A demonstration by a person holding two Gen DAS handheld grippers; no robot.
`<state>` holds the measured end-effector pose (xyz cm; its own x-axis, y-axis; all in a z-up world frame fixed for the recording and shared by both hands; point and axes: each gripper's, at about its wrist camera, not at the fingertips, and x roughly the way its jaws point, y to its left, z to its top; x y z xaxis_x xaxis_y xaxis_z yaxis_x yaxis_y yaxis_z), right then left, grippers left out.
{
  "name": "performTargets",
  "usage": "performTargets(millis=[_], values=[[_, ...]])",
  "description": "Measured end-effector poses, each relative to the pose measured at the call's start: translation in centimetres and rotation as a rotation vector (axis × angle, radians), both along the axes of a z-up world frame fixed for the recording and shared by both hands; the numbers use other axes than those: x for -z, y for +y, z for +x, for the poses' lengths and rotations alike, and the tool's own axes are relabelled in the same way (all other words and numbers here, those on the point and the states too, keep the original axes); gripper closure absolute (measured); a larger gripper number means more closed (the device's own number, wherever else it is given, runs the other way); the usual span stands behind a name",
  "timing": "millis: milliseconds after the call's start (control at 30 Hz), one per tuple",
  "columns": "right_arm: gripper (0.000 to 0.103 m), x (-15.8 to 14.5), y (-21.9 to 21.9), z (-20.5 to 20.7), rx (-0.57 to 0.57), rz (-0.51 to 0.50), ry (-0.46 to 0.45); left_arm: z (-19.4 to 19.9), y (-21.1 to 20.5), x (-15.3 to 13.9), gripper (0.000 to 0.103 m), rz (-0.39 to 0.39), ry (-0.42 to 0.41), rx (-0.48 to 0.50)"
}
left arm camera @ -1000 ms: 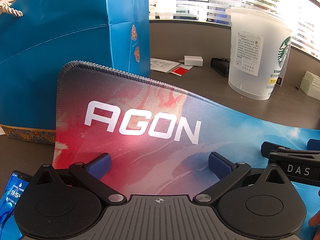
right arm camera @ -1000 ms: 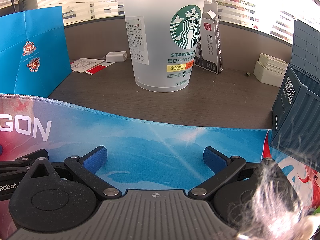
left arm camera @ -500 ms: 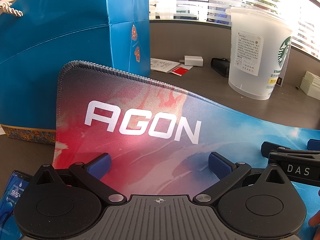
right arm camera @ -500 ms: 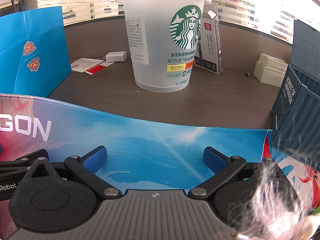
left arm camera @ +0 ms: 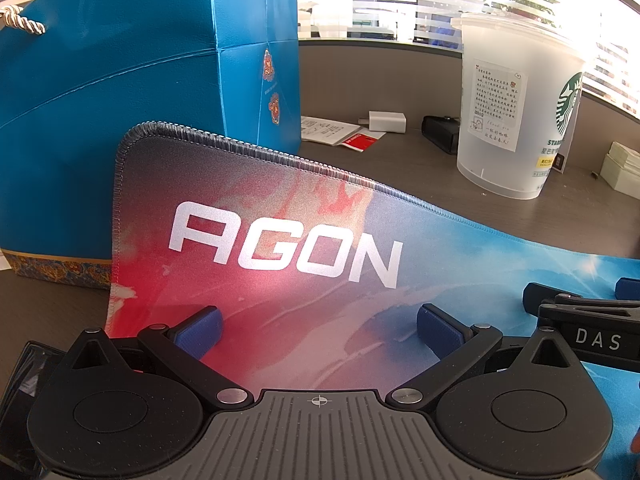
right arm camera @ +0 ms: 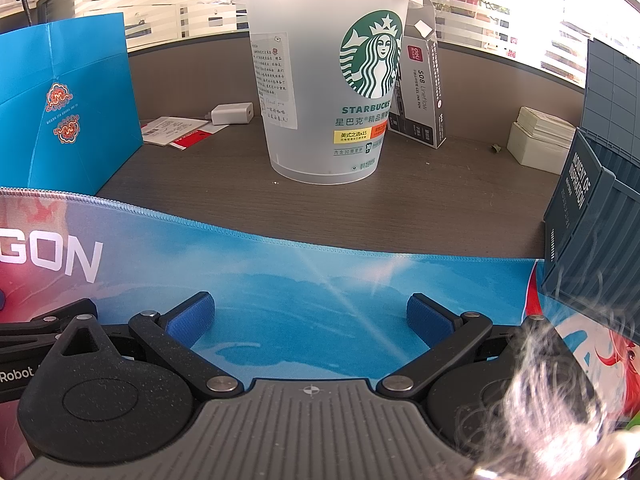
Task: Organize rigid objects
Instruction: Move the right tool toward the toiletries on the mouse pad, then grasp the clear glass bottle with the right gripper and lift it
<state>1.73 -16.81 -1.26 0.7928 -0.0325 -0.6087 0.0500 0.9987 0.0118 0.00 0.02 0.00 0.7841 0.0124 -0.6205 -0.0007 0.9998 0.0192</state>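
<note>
Both tongs point(left arm camera: 318, 326) point(right arm camera: 310, 316) gape wide, empty, above the mat point(left arm camera: 280, 280); only right view shows the grey crate point(right arm camera: 592, 216).

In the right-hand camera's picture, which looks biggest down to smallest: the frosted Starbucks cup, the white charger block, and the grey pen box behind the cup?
1. Frosted plastic Starbucks cup, nearest.
2. Grey cardboard pen box, partly hidden behind it.
3. White charger block, farthest back, so its true size is unsure.

Left wrist view: low over the mouse mat point(left arm camera: 280, 240), close, facing the blue gift bag point(left arm camera: 120, 100) and window. Right wrist view: equally low and near, alongside to the right, facing the Starbucks cup point(right arm camera: 324, 80). Shared: mat, cup, bag, white charger point(left arm camera: 386, 121), bench point(right arm camera: 400, 208).
</note>
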Motion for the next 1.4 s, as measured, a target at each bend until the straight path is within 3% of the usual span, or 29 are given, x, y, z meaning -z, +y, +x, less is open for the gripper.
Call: performTargets(millis=[233, 400, 533, 700, 800, 867, 1033, 1200, 1300, 1367, 1400], values=[[0.0, -1.2, -1.6, -1.1, 0.014, 0.057, 0.035, 0.0, 0.0, 0.0, 0.0, 0.0, 0.0, 0.0], [0.0, -4.9, -4.8, -6.1, -0.046, 0.172, -0.046, 0.0, 0.0, 0.0, 0.0, 0.0, 0.0, 0.0], [0.0, -7.8, -8.8, -12.3, -0.208, 0.205, -0.159, 0.0, 0.0, 0.0, 0.0, 0.0, 0.0, 0.0], [0.0, -9.0, -14.8, -18.5, -0.326, 0.134, -0.209, 0.0, 0.0, 0.0, 0.0, 0.0, 0.0, 0.0], [0.0, -8.6, -17.6, -20.5, -0.35, -0.008, -0.132, 0.0, 0.0, 0.0, 0.0, 0.0, 0.0, 0.0], [0.0, -8.3, -18.9, -21.5, -0.361, -0.049, -0.093, 0.0, 0.0, 0.0, 0.0, 0.0, 0.0, 0.0], [0.0, -6.9, -21.4, -22.7, -0.427, -0.053, -0.031, 0.0, 0.0, 0.0, 0.0, 0.0, 0.0, 0.0], [0.0, -5.4, -22.8, -23.7, -0.525, -0.099, -0.072, 0.0, 0.0, 0.0, 0.0, 0.0, 0.0, 0.0], [0.012, -4.8, -23.4, -23.4, -0.57, -0.147, -0.069, 0.0, 0.0, 0.0, 0.0, 0.0, 0.0, 0.0], [0.042, -4.6, -24.1, -22.8, -0.584, -0.147, -0.054, 0.0, 0.0, 0.0, 0.0, 0.0, 0.0, -0.001], [0.044, -4.4, -24.5, -22.4, -0.599, -0.131, -0.036, 0.0, 0.0, 0.0, 0.0, 0.0, 0.0, -0.001]])
